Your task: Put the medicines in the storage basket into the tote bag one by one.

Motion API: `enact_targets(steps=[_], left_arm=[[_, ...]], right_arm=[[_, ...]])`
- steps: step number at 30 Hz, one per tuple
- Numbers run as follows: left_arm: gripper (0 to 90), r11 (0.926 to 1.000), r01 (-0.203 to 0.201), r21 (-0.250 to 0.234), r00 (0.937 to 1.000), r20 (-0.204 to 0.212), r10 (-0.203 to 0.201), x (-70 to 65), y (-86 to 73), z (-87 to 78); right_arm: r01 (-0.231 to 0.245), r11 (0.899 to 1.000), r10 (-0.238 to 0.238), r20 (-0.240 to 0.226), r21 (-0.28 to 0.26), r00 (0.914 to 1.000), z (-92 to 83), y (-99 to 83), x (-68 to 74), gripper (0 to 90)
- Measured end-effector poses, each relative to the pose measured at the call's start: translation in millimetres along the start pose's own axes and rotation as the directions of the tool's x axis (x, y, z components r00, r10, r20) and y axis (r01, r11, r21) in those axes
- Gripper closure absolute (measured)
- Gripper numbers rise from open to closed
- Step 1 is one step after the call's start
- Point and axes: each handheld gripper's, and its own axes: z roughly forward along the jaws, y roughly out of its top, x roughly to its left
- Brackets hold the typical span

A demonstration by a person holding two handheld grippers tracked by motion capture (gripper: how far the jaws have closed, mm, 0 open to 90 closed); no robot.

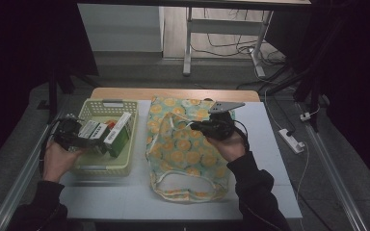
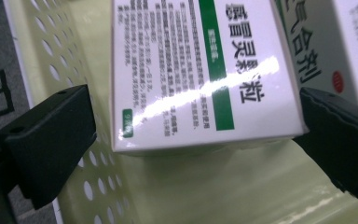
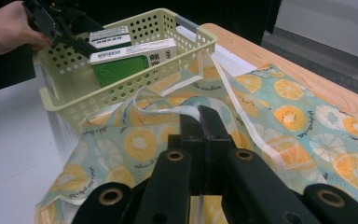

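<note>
A pale yellow perforated basket [image 1: 125, 103] at the table's left holds several medicine boxes [image 1: 118, 134]. My left gripper [image 1: 89, 136] reaches into it from the left. In the left gripper view its jaws [image 2: 196, 116] stand open on either side of a white box with a green stripe [image 2: 191, 70]; the left jaw is clear of the box and the right jaw sits at its edge. A citrus-print cloth bag [image 1: 183, 144] lies at mid-table. My right gripper [image 1: 196, 126] rests over it, shut [image 3: 199, 114] on the bag's white handle strap [image 3: 168, 112].
The white table top [image 1: 125, 197] ends in a wooden strip [image 1: 173, 93] at the far edge. The basket's wall [image 3: 121, 86] stands right beside the bag [image 3: 284, 116]. A white power strip [image 1: 291, 140] and cables lie on the floor to the right.
</note>
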Motion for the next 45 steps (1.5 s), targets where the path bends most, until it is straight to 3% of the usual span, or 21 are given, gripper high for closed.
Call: enact_targets(steps=[3,7,14,21,34,45], left_arm=[[3.3,0.9996,-0.019,0.021,0.9998,-0.012,0.019,-1.3,1.4,1.3],[13.8,0.9993,-0.025,0.029,0.9996,-0.010,0.025,-1.9,1.9,2.3],[16.8,0.9990,-0.027,0.036,0.9996,-0.010,0.028,-1.1,1.9,1.2],[17.5,0.9998,-0.001,0.018,0.9997,-0.023,0.001,-3.3,1.9,-2.0],[17.5,0.9952,-0.002,-0.098,0.9999,-0.017,0.000,-3.6,-2.6,-42.0],[17.5,0.9874,-0.053,-0.149,0.9986,0.000,0.054,-15.5,-13.8,-74.4]], right_arm=[[-0.001,1.000,0.001,-0.001,0.000,1.0000,0.0,0.1,0.2,89.9],[0.000,1.000,0.000,0.000,0.002,1.0000,-0.3,0.1,0.2,89.9],[-0.001,1.000,0.001,0.001,0.000,1.0000,-0.5,-0.1,-0.3,89.9],[0.000,1.000,0.000,0.002,-0.002,1.0000,-0.8,0.0,-0.5,89.9],[-0.005,1.000,0.005,0.001,-0.002,1.0000,-1.1,-0.1,-1.2,89.9],[-0.010,1.000,0.010,-0.003,0.000,0.9999,0.9,-0.6,-1.6,89.9]])
